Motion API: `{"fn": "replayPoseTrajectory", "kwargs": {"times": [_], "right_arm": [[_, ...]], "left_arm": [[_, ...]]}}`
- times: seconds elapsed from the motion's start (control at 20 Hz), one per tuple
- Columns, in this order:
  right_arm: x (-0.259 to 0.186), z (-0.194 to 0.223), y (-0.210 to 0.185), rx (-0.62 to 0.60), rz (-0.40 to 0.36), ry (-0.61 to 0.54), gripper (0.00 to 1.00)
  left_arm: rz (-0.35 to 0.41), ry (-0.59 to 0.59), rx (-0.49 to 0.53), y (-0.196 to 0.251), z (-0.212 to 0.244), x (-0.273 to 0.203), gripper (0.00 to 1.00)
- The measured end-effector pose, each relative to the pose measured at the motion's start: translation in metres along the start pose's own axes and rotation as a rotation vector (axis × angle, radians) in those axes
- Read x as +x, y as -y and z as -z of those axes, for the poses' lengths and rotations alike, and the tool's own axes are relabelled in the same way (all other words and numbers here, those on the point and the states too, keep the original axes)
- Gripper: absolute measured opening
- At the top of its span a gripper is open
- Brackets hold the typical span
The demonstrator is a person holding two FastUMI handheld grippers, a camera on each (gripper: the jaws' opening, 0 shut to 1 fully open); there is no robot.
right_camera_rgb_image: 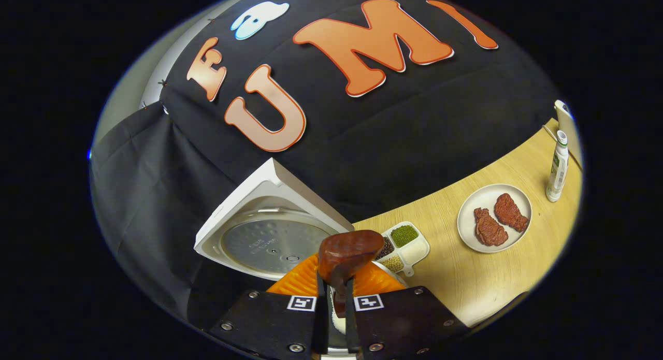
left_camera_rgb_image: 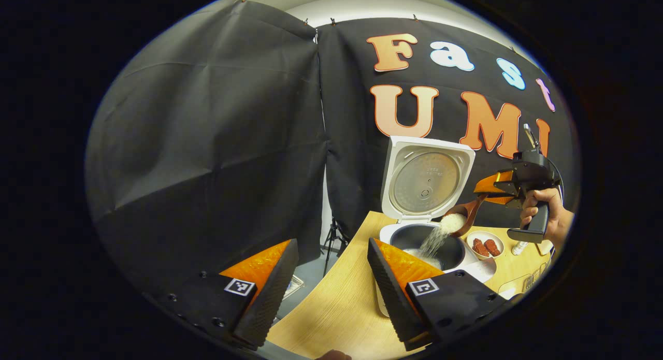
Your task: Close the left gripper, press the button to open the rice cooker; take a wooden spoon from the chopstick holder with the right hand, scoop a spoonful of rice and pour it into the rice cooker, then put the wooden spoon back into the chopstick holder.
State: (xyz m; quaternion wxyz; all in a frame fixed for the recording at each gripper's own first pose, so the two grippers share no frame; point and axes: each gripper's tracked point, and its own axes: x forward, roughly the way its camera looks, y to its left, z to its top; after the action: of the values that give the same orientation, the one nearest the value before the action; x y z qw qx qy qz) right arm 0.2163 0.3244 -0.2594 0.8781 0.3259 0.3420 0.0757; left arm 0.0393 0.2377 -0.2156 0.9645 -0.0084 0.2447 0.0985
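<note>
The white rice cooker (left_camera_rgb_image: pixel 434 269) stands open on the table, its lid (left_camera_rgb_image: pixel 427 176) upright. In the left gripper view the wooden spoon (left_camera_rgb_image: pixel 462 218) is tilted over the dark inner pot (left_camera_rgb_image: pixel 414 235), and white rice (left_camera_rgb_image: pixel 437 238) streams from it into the pot. The right gripper (left_camera_rgb_image: pixel 486 192), held by a hand (left_camera_rgb_image: pixel 544 215), is shut on the spoon's handle. In the right gripper view the spoon's back (right_camera_rgb_image: pixel 349 254) sticks up between the shut fingers of the right gripper (right_camera_rgb_image: pixel 334 298), with the lid (right_camera_rgb_image: pixel 269 235) just behind. My left gripper (left_camera_rgb_image: pixel 331 298) hangs open near the table's left edge, holding nothing.
A plate with two pieces of red meat (right_camera_rgb_image: pixel 494 217) lies on the wooden table (right_camera_rgb_image: pixel 466 282), right of the cooker. A divided dish of beans and grains (right_camera_rgb_image: pixel 406 246) sits beside the cooker. A white bottle (right_camera_rgb_image: pixel 558 166) stands at the far right. A tripod (left_camera_rgb_image: pixel 334 241) stands beyond the table's left edge.
</note>
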Motion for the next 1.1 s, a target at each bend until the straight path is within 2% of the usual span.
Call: {"fn": "replayPoseTrajectory", "kwargs": {"times": [0.45, 1.1], "right_arm": [[-0.003, 0.004, -0.031, -0.204, -0.044, 0.028, 0.12], [-0.019, 0.007, -0.078, -0.515, -0.17, 0.097, 0.12]], "left_arm": [[-0.004, -0.01, 0.004, 0.003, 0.003, 0.0, 0.92], [-0.005, -0.008, 0.018, 0.004, 0.004, -0.007, 0.92]]}}
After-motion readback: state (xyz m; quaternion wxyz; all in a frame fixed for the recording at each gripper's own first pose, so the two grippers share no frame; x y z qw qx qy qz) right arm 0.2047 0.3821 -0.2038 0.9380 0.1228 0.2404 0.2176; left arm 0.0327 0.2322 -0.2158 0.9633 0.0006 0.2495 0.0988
